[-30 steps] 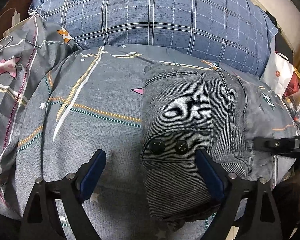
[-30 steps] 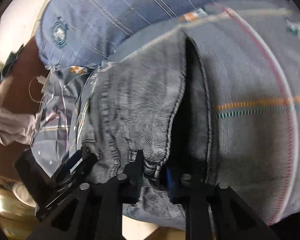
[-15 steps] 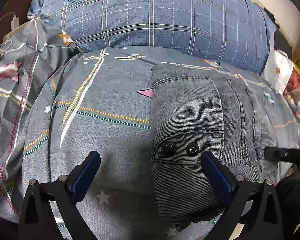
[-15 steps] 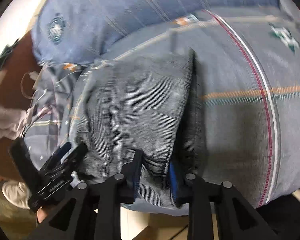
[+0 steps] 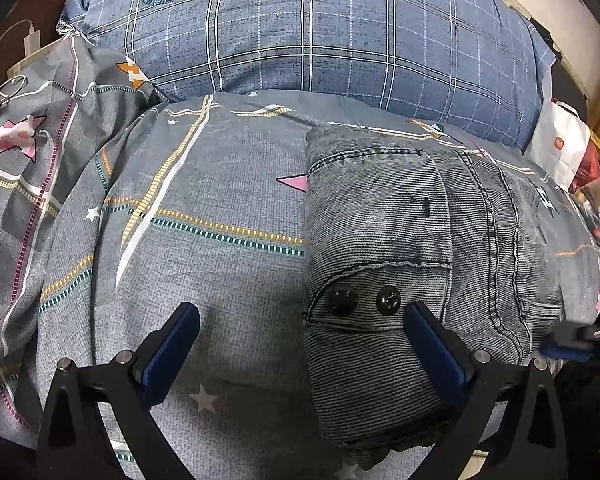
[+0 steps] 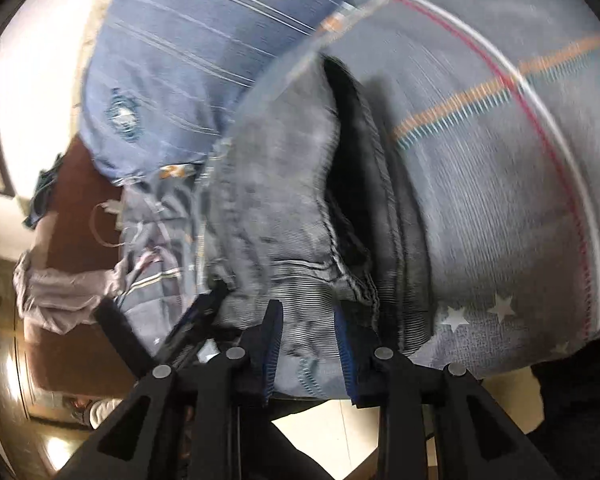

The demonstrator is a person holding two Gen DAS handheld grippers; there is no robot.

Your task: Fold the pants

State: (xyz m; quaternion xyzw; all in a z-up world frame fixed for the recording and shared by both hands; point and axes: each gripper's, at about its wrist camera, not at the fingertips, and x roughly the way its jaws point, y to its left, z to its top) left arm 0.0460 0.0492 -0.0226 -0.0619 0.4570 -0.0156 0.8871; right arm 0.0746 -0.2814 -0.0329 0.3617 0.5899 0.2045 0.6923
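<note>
Grey denim pants (image 5: pixel 388 264) lie folded in a compact bundle on the bed, with two black buttons facing me. My left gripper (image 5: pixel 300 344) is open and empty, its blue pads (image 5: pixel 172 352) spread wide over the bundle's near left corner and the bare quilt. In the blurred right wrist view the pants (image 6: pixel 276 216) fill the middle. My right gripper (image 6: pixel 306 340) has its jaws partly apart around the near edge of the denim; the gap is wider than before and I cannot tell whether it still grips.
The bundle rests on a grey patterned quilt (image 5: pixel 180 220). A blue checked pillow (image 5: pixel 300 32) lies behind it. A white paper bag (image 5: pixel 556 148) stands at the right. A charger and cable (image 5: pixel 24 48) lie at the far left.
The right gripper's jaws have widened on the pants' edge and its view has swung and blurred. The left gripper has stayed open, shifting only a little over the bundle.
</note>
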